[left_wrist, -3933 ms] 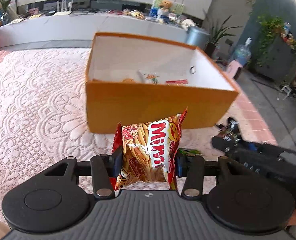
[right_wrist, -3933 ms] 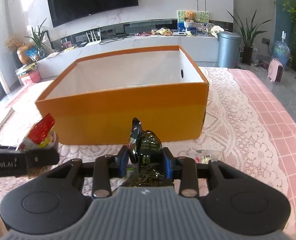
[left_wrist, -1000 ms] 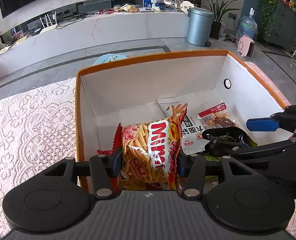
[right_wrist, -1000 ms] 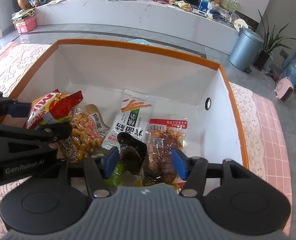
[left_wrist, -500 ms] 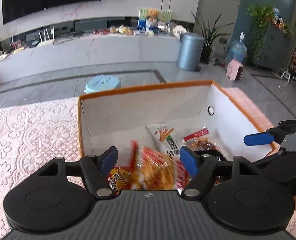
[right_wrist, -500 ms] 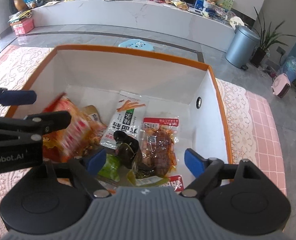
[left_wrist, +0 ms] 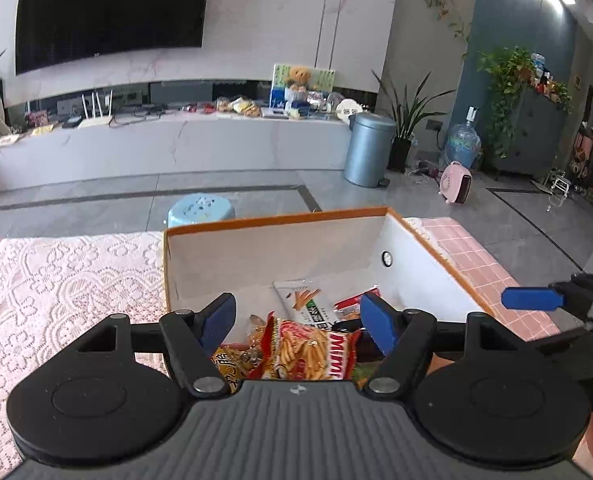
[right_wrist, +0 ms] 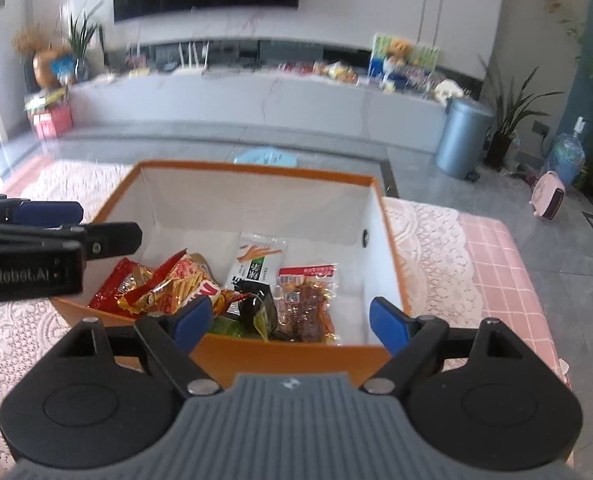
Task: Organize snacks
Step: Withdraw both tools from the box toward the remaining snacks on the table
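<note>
An orange cardboard box (right_wrist: 256,170) with a white inside stands on the lace cloth and holds several snack packs. The red fries bag (left_wrist: 308,354) lies loose in it below my left gripper (left_wrist: 298,322), which is open and empty above the box (left_wrist: 276,220). In the right wrist view the same fries bag (right_wrist: 180,286) rests at the box's left. A dark green pack (right_wrist: 256,310) lies near the front wall, beside a red meat snack (right_wrist: 306,300) and a white pack (right_wrist: 256,266). My right gripper (right_wrist: 284,324) is open and empty over the near wall.
The box sits on a table with a white lace cloth (left_wrist: 56,280) over pink check fabric (right_wrist: 496,264). A light blue stool (left_wrist: 200,210) stands on the floor behind the table. Farther back are a grey bin (left_wrist: 368,150) and a long white counter.
Both grippers opened and let go: the fries bag dropped from the left one, the dark green pack from the right one. Both then rose and drew back from the box.
</note>
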A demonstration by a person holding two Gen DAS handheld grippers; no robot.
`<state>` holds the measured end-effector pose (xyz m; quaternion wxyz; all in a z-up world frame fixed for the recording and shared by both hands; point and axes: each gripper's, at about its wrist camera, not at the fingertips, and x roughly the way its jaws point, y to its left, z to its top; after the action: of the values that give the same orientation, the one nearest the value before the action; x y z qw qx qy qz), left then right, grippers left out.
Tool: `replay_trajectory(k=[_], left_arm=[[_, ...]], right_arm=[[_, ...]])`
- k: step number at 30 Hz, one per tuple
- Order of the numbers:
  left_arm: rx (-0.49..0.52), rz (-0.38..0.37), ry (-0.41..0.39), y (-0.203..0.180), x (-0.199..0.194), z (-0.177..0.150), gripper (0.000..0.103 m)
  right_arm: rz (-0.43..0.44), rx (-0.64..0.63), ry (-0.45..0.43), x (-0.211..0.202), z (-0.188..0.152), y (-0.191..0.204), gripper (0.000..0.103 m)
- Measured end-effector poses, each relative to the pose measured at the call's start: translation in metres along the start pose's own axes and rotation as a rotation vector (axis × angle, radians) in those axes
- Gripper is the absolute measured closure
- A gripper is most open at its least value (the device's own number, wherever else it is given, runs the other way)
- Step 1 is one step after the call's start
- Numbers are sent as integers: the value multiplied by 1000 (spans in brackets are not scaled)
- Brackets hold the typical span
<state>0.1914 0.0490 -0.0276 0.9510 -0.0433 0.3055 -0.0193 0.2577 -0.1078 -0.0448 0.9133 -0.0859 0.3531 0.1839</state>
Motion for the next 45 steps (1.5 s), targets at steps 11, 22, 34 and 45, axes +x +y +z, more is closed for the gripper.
replay_trajectory(k=[11,22,34,45], left_arm=[[111,-64,15,-44,-29,-20,20],[149,-204,208,-67,-5,-55,25],[106,-221,403,-49,41,-90,29],[301,-186,402,-78,59,-87,28]], right_arm=[[-37,10,-105,-56,-61,-16,20],[-117,24,89,-34,-98,-50,20],[-68,269,229,-12,-127,-98,25],[-33,260,295,21,-117,-92,33]])
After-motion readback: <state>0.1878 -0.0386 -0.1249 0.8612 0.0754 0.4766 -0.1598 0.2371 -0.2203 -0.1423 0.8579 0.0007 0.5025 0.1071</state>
